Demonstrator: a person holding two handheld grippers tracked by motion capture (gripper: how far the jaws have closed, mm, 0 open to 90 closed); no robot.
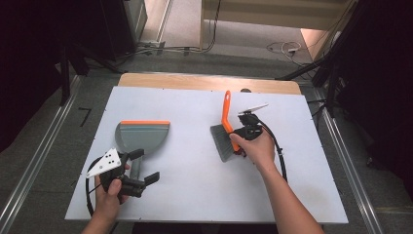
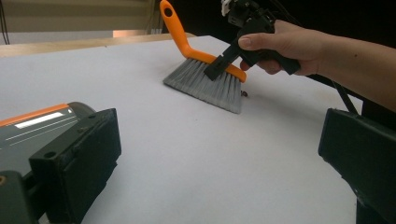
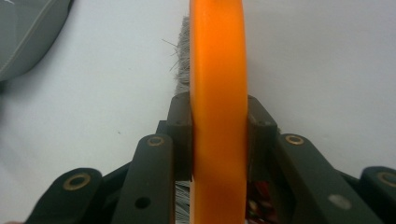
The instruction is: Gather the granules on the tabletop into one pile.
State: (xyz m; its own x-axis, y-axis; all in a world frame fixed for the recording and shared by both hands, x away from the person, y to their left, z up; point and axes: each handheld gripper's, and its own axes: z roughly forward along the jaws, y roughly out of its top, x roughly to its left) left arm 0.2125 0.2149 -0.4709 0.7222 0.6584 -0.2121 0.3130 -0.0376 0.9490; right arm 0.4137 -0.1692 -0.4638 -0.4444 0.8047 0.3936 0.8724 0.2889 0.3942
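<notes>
A hand brush [image 1: 225, 127] with an orange handle and grey bristles rests bristles-down on the white board, right of centre. My right gripper [image 1: 238, 139] is shut on its orange back; in the right gripper view the jaws [image 3: 219, 140] clamp the orange spine [image 3: 218, 70] from both sides. The left gripper view shows the brush [image 2: 205, 79] and that gripper [image 2: 224, 63] farther off. A grey dustpan [image 1: 143, 136] with an orange lip lies at the left. My left gripper [image 1: 142, 168] stands open by the dustpan's handle, and bare board shows between its jaws [image 2: 219, 149]. The dustpan [image 2: 32, 123] lies just beyond its left jaw.
The white board [image 1: 195, 195] covers a wooden table [image 1: 204, 80] whose far edge shows behind it. A small dark speck [image 2: 243, 94] lies by the bristles. Metal rails [image 1: 29, 165] run along both sides, and cables [image 1: 285, 48] lie on the floor beyond.
</notes>
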